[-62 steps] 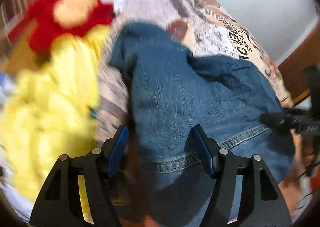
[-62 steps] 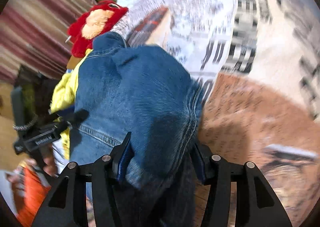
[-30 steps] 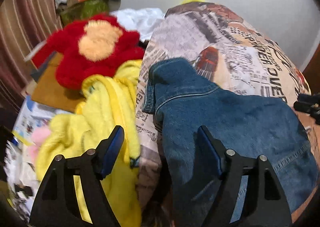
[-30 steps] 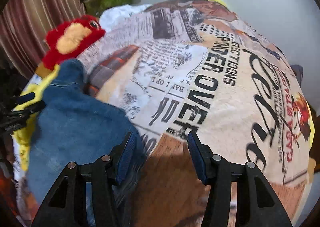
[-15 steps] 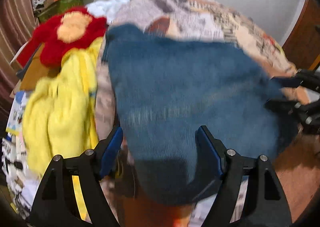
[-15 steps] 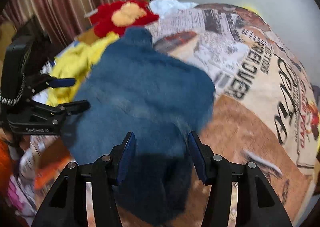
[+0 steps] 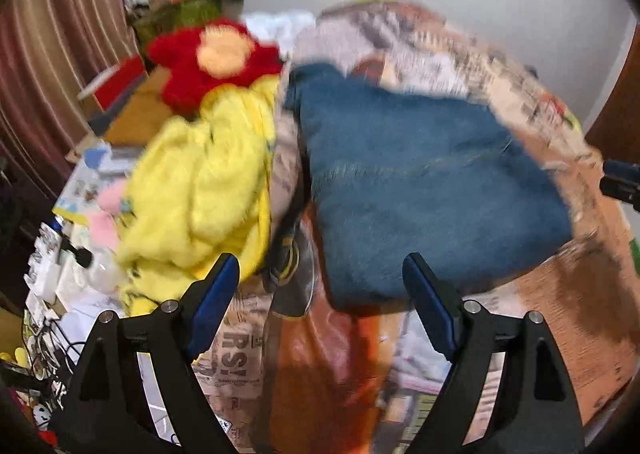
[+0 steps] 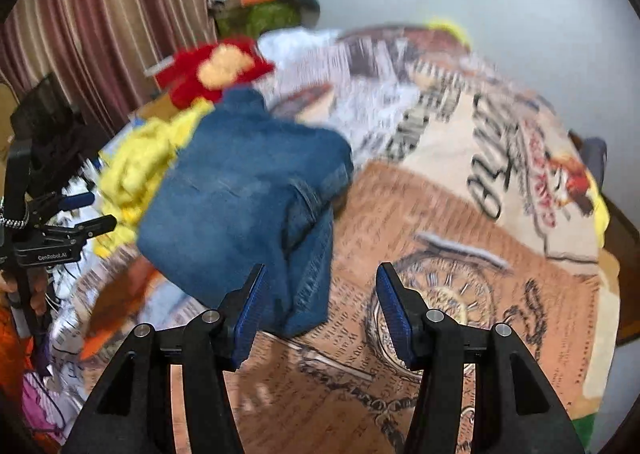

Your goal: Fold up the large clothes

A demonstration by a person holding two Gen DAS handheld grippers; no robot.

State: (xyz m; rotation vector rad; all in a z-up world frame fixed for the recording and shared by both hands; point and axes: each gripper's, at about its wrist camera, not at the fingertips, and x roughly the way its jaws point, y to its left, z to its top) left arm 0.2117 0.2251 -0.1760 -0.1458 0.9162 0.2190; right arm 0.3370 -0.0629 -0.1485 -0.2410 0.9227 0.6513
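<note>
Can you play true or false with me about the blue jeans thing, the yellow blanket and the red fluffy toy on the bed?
1. The denim garment lies folded on the printed bedspread. True.
2. The right gripper is squeezing the denim. False: nothing is between its fingers, and the denim lies beyond them.
3. The yellow fabric lies beside the denim. True.
4. The red plush toy sits on top of the denim. False: it lies past the yellow fabric, off the denim.
5. The left gripper holds the yellow fabric. False: its jaws are opening, with nothing between them.
</note>
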